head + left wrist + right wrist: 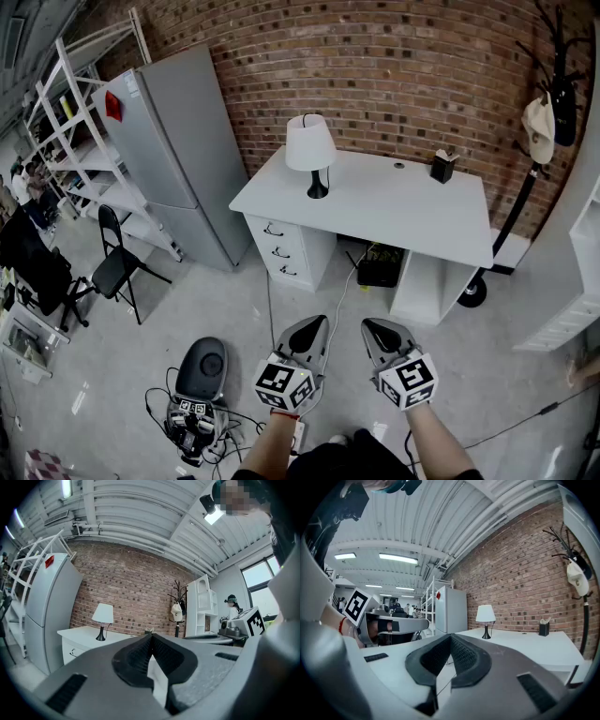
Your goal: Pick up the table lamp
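both claws, left gripper (313, 330) and right gripper (373, 330), closed tight and empty, well short of the white-shaded, black-stemmed table lamp (312, 153), which looks top-heavy and could tip on a clumsy grab.

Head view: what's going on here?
A person stands back from the white desk, holding the left gripper and the right gripper side by side, level and pointed toward it. Both grippers have their jaws shut with nothing between them. The white-shaded table lamp with a black base stands upright near the desk's left end, untouched. The pickup has not yet begun.
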`<state>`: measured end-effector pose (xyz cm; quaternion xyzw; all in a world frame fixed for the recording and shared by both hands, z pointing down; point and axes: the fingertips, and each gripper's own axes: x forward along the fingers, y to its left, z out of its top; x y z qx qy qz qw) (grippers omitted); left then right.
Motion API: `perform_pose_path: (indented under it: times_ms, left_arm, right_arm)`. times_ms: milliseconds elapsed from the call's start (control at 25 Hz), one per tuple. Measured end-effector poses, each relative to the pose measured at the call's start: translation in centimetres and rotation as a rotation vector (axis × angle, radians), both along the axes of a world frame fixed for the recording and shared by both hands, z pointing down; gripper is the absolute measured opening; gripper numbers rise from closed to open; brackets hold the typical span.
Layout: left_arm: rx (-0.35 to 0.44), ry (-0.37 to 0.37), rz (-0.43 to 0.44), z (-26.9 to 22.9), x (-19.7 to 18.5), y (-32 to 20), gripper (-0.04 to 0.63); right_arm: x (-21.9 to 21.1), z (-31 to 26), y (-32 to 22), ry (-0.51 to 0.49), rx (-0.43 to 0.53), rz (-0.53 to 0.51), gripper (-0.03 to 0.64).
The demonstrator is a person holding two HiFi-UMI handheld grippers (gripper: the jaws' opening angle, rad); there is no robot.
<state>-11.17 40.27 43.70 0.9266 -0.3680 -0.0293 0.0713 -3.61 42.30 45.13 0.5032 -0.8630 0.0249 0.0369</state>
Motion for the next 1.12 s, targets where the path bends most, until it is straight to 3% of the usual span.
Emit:
perform_pose_path:
  times_ms: [520, 800, 1120]
  left_arm:
    - [0.017, -0.017, -0.034, 0.5, -0.6, -5.2, 0.005]
    - [-0.005, -0.043, -0.069, 2.2, 0.4, -12.0, 0.005]
    - [-0.011, -0.066, -0.086, 2.5, 3.9, -21.4, 0.005]
  right_arm:
    - [-0.7, 0.7, -5.8, 0.051, 0.004, 0.002, 0.001]
    - [1.1, 1.8, -13.2, 0.017, 0.007, -0.007, 0.002]
    - [3.8, 2.8, -23.2, 0.046, -0.023, -0.039, 0.002]
